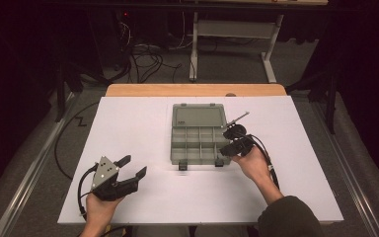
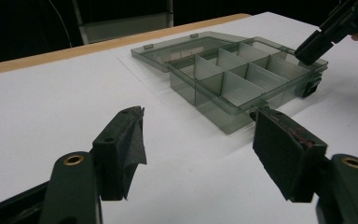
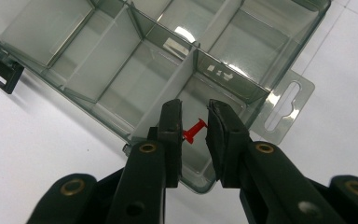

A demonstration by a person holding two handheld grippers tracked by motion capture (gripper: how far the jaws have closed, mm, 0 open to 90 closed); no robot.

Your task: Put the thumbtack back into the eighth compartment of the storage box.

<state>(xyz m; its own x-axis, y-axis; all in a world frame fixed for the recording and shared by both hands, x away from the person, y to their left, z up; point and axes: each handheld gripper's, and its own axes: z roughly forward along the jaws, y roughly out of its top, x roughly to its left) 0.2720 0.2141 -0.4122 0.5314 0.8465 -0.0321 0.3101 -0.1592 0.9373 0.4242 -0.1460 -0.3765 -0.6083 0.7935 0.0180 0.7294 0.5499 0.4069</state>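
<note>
A white surface [image 1: 128, 123] with a wooden far edge [image 1: 192, 90] sits over grey floor. Beyond it lie tangled cables [image 1: 145, 57] and a white stand [image 1: 237, 29].

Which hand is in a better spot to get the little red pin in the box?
The right gripper: its fingers hang over the corner compartment of the box, either side of the red pin. The left gripper sits open on the table, apart from the box.

Pushpin [image 3: 195, 131] in box [image 1: 198, 138] — right corner compartment
</note>
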